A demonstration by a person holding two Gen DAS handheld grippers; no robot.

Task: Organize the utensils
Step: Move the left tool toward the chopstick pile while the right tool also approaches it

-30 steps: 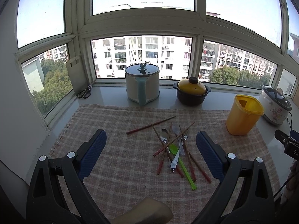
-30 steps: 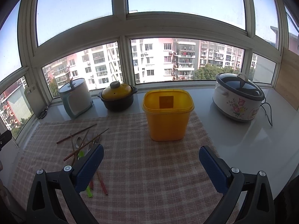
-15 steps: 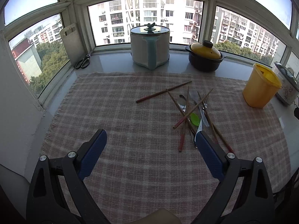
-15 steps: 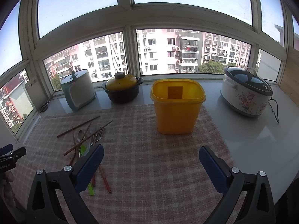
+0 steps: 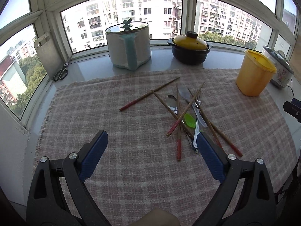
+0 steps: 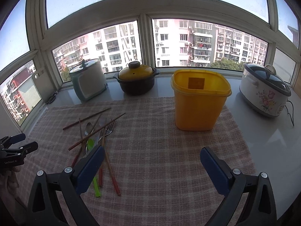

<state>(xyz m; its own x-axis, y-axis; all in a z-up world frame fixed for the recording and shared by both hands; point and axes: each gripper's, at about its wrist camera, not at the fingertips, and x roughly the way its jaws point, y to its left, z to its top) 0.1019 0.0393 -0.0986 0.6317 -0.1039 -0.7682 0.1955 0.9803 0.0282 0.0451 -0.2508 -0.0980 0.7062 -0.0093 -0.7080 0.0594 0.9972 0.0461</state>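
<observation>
A heap of utensils lies on the checked cloth point(image 5: 112, 113): several red-tipped chopsticks point(image 5: 185, 110), metal spoons point(image 5: 172, 101), a fork and a green plastic spoon point(image 5: 190, 120). One chopstick point(image 5: 148, 94) lies apart to the left. The heap also shows in the right wrist view point(image 6: 94, 131). A yellow tub point(image 6: 200, 101) stands open and upright at the cloth's right side. My left gripper point(image 5: 151, 141) is open and empty, hovering just before the heap. My right gripper point(image 6: 151, 157) is open and empty in front of the tub.
On the sill behind stand a white and teal pot point(image 5: 128, 46), a black casserole with yellow lid point(image 5: 190, 48) and a flowered rice cooker point(image 6: 265, 92). A cutting board point(image 5: 46, 56) and scissors point(image 5: 61, 72) rest at the left.
My left gripper has moved forward and tilted down towards the utensil heap. My right gripper has moved closer to the yellow tub. Both stayed open.
</observation>
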